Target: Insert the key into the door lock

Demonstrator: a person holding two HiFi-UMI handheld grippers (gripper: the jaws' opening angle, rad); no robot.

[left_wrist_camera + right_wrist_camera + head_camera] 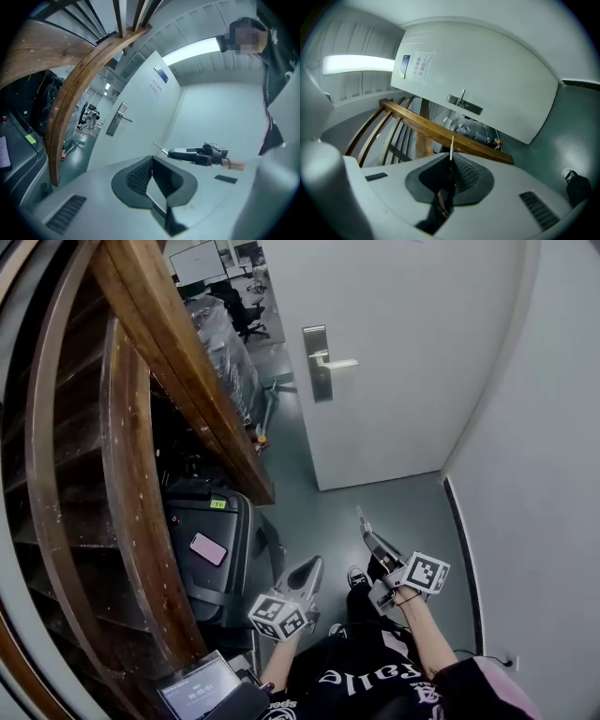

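The white door [403,324] stands ahead with its silver lock plate and lever handle [321,362]; both also show in the left gripper view [118,119] and the right gripper view [464,104]. My right gripper [367,532] is shut on a thin metal key [451,146], whose blade sticks out past the jaw tips [359,517] toward the door, well short of it. In the left gripper view, the right gripper [194,154] is at the right. My left gripper [312,568] hangs lower left, its jaws shut [152,161] with nothing between them.
A curved wooden stair rail [178,362] runs down the left. Below it stands a black case [220,559] with a pink phone [208,548] on top. A grey wall [544,446] closes the right side. A small screen [199,688] sits at the bottom left. My shoe [357,576] is on the grey floor.
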